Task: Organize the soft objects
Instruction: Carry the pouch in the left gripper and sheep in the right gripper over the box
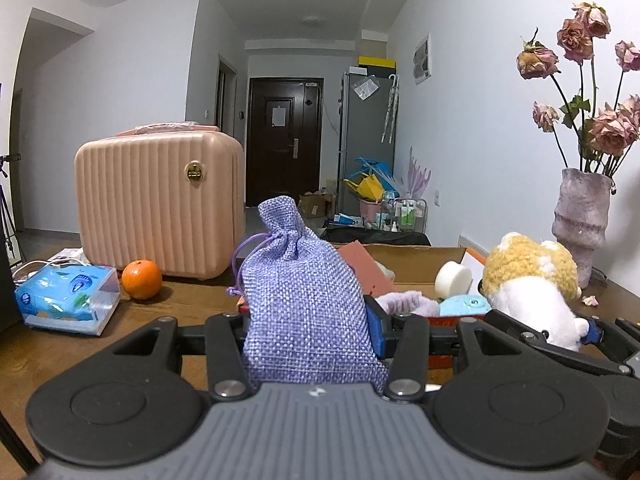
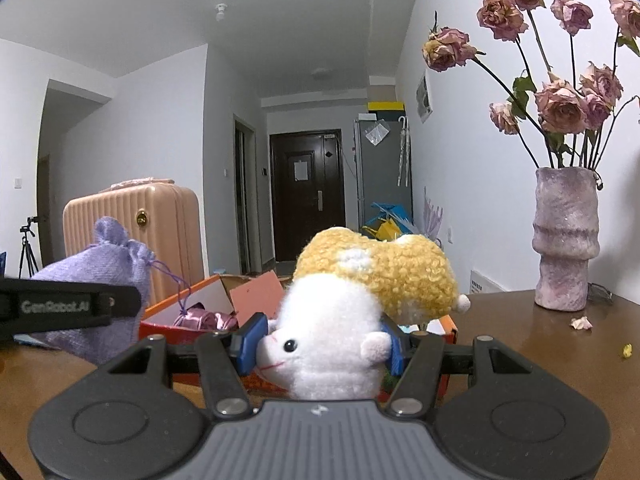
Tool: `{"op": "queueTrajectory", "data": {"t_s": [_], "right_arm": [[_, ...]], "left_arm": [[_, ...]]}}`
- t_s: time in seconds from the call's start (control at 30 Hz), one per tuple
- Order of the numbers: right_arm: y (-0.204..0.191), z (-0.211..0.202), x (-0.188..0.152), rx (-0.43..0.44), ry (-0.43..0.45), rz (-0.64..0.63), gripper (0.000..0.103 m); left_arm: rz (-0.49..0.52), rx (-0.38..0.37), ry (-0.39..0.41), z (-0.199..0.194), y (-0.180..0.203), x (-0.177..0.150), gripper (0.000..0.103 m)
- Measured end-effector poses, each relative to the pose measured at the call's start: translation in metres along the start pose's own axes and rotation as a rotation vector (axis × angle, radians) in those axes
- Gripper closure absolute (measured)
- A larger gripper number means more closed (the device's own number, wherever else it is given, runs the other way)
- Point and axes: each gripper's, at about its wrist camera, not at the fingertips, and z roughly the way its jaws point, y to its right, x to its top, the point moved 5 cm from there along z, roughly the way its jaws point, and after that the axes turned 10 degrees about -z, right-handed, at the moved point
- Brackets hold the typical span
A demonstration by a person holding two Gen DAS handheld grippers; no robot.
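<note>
My left gripper (image 1: pixel 312 336) is shut on a lavender drawstring pouch (image 1: pixel 304 292) and holds it upright above the table, in front of an open orange cardboard box (image 1: pixel 416 258). My right gripper (image 2: pixel 320 344) is shut on a white and yellow plush toy (image 2: pixel 352 308), held at the box's near edge (image 2: pixel 180 326). The plush also shows in the left wrist view (image 1: pixel 532 292), the pouch in the right wrist view (image 2: pixel 100 280). Inside the box lie a pale purple soft item (image 1: pixel 404 302), a light blue one (image 1: pixel 464 304), a white roll (image 1: pixel 454 278) and a pink satin bag (image 2: pixel 204 318).
A pink hard case (image 1: pixel 160 204) stands at the back left with an orange (image 1: pixel 142 279) and a blue tissue pack (image 1: pixel 68 294) in front. A vase of dried roses (image 2: pixel 566 240) stands at the right by the wall. Petals (image 2: pixel 581 323) lie on the brown table (image 1: pixel 60 352).
</note>
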Motion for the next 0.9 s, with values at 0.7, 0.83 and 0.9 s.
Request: {"op": "queueTrajectory", "data": {"t_s": [0.7,0.83,0.9], "right_arm": [[0.018,0.049,0.008,-0.017,0.033,-0.013,0.045],[0.020,0.058,0.009,-0.023,0.039,-0.015,0.045],[0.021,0.063,0.010,-0.023,0.041,-0.015,0.045]], "left_arm": [[-0.009,-0.012,0.022,0.055,0.021,0.017,0.056],[-0.008,-0.014,0.028,0.065,0.025,0.020,0.056],[-0.006,-0.014,0.031,0.070,0.026,0.022,0.056]]}}
